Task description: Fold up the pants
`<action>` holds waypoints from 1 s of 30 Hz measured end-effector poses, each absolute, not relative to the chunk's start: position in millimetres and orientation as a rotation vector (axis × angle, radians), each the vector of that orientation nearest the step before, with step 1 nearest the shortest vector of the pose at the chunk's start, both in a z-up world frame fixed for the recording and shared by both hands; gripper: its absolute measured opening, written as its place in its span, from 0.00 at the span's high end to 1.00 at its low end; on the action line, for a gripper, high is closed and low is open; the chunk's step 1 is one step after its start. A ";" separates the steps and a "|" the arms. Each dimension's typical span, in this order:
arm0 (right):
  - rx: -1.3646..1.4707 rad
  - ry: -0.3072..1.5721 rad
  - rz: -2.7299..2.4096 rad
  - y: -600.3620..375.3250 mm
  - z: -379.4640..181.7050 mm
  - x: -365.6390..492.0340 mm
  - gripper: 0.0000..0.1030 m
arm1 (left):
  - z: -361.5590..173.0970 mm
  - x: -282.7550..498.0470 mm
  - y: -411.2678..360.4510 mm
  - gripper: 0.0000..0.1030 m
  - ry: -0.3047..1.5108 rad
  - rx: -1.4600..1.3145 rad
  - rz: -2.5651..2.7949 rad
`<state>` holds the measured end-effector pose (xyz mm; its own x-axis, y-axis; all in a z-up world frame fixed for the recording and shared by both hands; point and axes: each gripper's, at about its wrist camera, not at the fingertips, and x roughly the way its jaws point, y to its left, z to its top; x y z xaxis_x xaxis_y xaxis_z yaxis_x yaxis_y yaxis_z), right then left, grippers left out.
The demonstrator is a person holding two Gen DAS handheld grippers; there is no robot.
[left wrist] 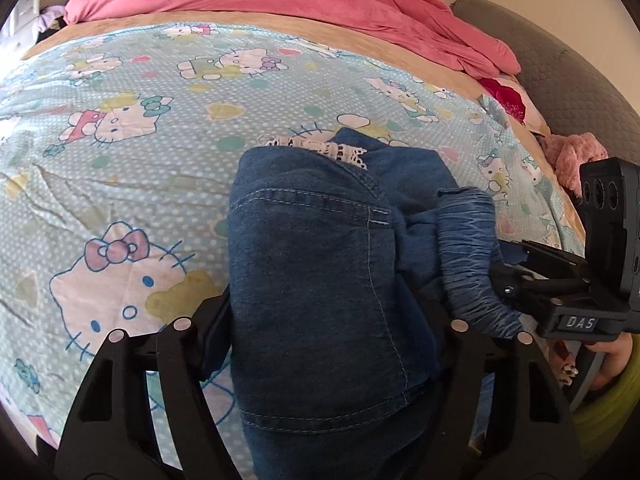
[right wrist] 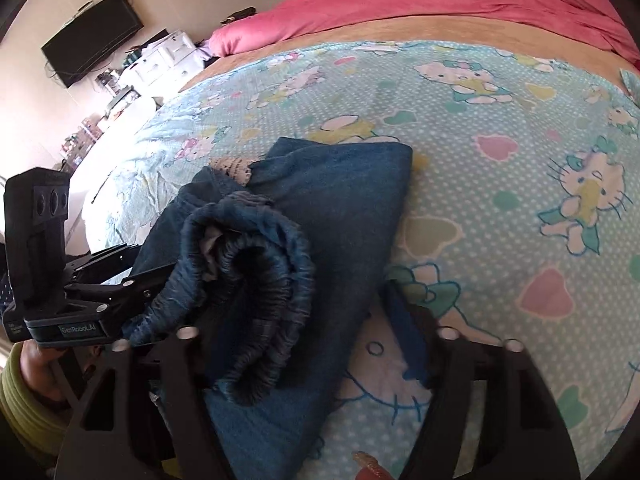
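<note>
Dark blue denim pants point(left wrist: 320, 280) lie bunched and partly folded on the cartoon-cat bed sheet point(left wrist: 120, 152), with white lace trim point(left wrist: 320, 146) at the far end and a gathered elastic waistband point(left wrist: 472, 260) on the right. My left gripper point(left wrist: 332, 320) has its jaws spread, with a fold of the denim lying between them. My right gripper point(right wrist: 312, 336) also stands wide, with the rolled waistband point(right wrist: 256, 300) and denim point(right wrist: 340, 208) between its fingers. Each gripper shows in the other's view: the right one point(left wrist: 516, 276) at the waistband, the left one point(right wrist: 132, 276) at the pants' left edge.
A pink duvet point(left wrist: 300, 4) is heaped along the far side of the bed. A grey headboard point(left wrist: 568, 80) and a pink plush toy point(left wrist: 576, 160) are at the right. A wall TV point(right wrist: 92, 36) and a white dresser point(right wrist: 160, 60) stand beyond the bed's left side.
</note>
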<state>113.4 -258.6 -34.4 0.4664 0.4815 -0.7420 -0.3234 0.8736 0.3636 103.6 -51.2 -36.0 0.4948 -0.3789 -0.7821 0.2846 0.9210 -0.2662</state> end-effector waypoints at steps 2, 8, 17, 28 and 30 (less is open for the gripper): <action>0.191 0.957 0.524 -253.3 -33.9 117.3 0.72 | -35.8 102.9 -53.7 0.45 0.964 -0.105 -0.401; 0.150 0.874 0.547 -243.1 -10.0 111.2 0.81 | -16.7 101.7 -54.3 0.65 0.909 -0.089 -0.408; 0.121 0.809 0.552 -235.2 12.8 142.6 0.82 | 3.9 128.8 -53.6 0.65 0.864 -0.091 -0.396; 0.071 0.786 0.504 -225.4 20.5 196.6 0.82 | 20.6 175.6 -49.9 0.65 0.823 -0.092 -0.370; 0.051 0.784 0.495 -221.8 18.4 201.6 0.82 | 17.8 180.4 -49.2 0.65 0.827 -0.090 -0.364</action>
<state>201.6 -221.8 18.4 0.6000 0.4456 -0.6644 -0.4086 0.8847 0.2245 180.4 -49.2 17.8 0.6193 -0.3510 -0.7023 0.2814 0.9343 -0.2188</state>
